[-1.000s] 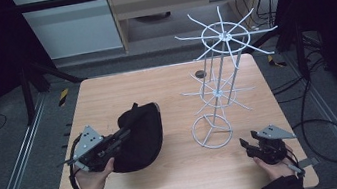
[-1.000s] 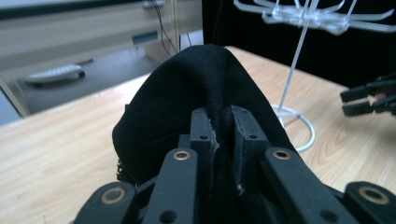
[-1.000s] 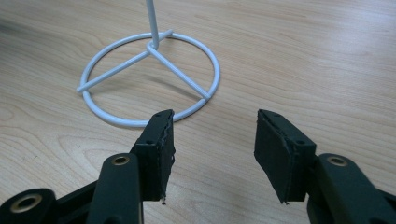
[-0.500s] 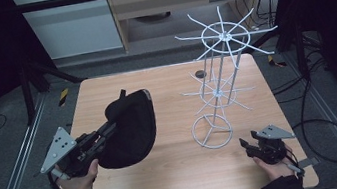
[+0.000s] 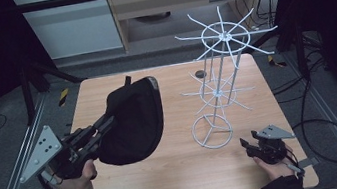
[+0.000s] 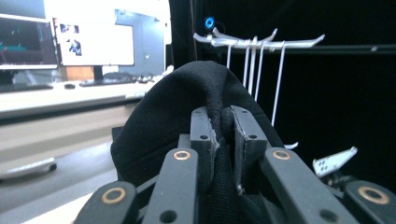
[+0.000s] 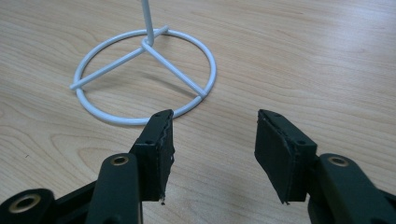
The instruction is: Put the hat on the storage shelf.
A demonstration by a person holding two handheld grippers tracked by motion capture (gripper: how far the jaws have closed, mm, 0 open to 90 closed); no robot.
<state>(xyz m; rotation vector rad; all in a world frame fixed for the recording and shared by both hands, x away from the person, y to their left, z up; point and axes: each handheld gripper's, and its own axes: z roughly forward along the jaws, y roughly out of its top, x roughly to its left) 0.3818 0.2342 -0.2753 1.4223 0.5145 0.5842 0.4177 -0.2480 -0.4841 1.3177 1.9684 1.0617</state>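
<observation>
At the frame's left, the left gripper (image 5: pixel 105 125) pinches the rim of a black fabric cap (image 5: pixel 133 122), held tilted at centre-left, nothing visible inside. At lower right, the right gripper (image 5: pixel 246 144) rests wide open, empty, near the white wire rack's (image 5: pixel 216 87) ring base on the wooden table (image 5: pixel 183 173).

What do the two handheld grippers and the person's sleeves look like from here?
Both are black. The left gripper carries a grey three-cornered plate with small holes; its linkage arms show brass-coloured rivets. The right gripper has flat black jaw pads with ragged edges, the same rivets, a grey plate on top and a trailing black cable. Both sleeves look dark.
</observation>
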